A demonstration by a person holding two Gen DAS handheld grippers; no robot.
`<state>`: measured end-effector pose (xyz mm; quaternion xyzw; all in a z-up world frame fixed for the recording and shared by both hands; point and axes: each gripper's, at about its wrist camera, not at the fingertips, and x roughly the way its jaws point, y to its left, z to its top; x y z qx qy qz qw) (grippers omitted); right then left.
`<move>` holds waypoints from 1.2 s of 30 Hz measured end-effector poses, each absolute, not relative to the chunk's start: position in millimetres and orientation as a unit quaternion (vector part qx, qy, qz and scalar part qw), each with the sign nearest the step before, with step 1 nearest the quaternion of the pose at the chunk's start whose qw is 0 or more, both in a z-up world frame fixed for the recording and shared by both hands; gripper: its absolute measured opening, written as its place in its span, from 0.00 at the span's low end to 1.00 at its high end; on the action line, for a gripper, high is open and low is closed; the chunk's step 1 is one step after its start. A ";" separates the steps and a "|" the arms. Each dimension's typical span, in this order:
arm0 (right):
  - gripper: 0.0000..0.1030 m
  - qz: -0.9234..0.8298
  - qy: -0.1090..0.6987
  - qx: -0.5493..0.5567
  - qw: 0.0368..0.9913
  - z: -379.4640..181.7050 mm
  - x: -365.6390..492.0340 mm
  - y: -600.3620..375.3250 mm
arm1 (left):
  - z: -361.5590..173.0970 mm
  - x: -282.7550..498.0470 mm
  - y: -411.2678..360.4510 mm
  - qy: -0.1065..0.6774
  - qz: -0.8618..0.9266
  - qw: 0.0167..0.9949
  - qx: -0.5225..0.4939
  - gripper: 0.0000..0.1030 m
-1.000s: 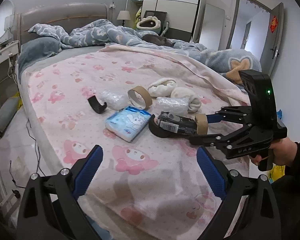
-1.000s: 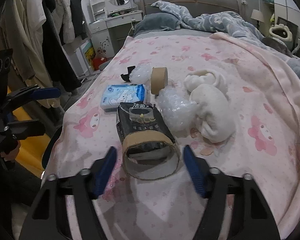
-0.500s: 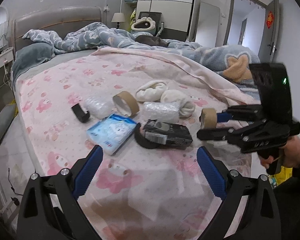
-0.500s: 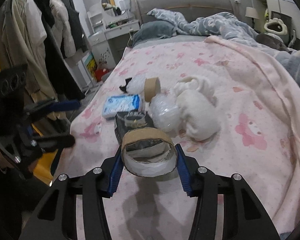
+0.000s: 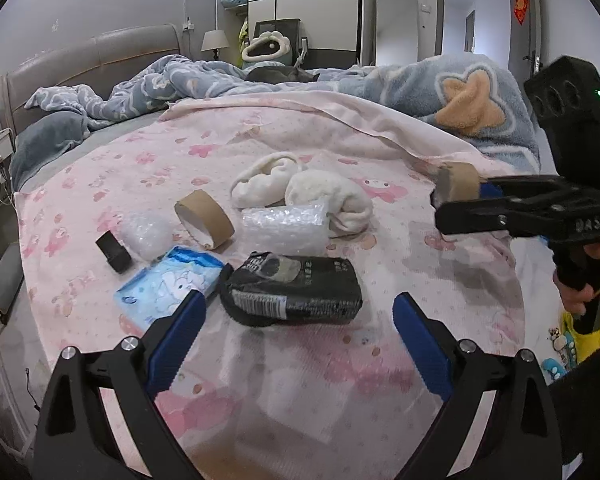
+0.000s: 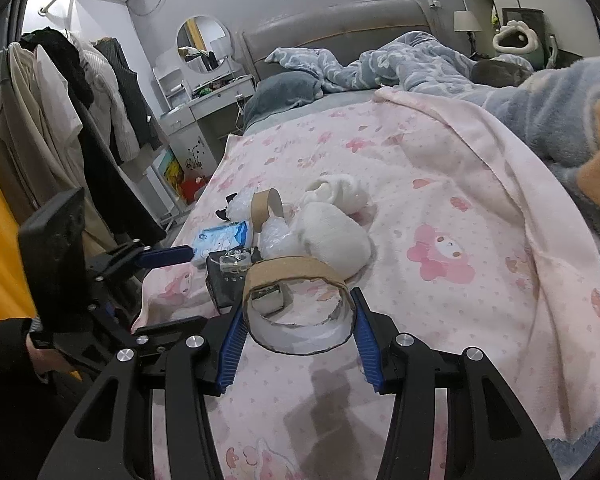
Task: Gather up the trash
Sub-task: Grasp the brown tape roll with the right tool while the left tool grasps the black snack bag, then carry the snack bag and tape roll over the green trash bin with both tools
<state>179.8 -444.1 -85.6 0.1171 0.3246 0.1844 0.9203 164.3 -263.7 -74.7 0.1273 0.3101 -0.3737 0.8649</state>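
My right gripper (image 6: 298,334) is shut on a cardboard tape ring (image 6: 296,276) and holds it above the bed; the ring also shows in the left wrist view (image 5: 458,180). My left gripper (image 5: 296,344) is open and empty, just in front of a black wrapper pack (image 5: 296,288). On the pink sheet lie a second cardboard ring (image 5: 204,218), a bubble-wrap roll (image 5: 284,226), a clear crumpled plastic (image 5: 144,234), a small black piece (image 5: 114,252) and a blue tissue pack (image 5: 168,284).
White socks (image 5: 300,190) lie behind the bubble wrap. A blue duvet (image 5: 420,84) is heaped at the back and right. A clothes rack (image 6: 60,120) and a dressing table (image 6: 208,100) stand left of the bed.
My right gripper closed on the cardboard ring, lifted it off the black pack and drew it back to the right. My left gripper moved closer to the black pack.
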 end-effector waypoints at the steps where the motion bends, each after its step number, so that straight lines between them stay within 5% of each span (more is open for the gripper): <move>1: 0.49 0.184 0.325 0.117 0.920 -86.1 178.1 -445.3 | -74.7 166.2 -265.4 0.310 -0.374 0.865 0.125 0.93; 17: 0.49 0.177 0.326 0.117 0.921 -87.2 169.9 -448.7 | -86.5 177.7 -287.4 0.330 -0.359 0.860 0.154 0.72; 36: 0.49 0.213 0.316 0.109 0.918 -56.7 210.2 -377.0 | -49.8 182.6 -220.8 0.327 -0.327 0.883 0.080 0.71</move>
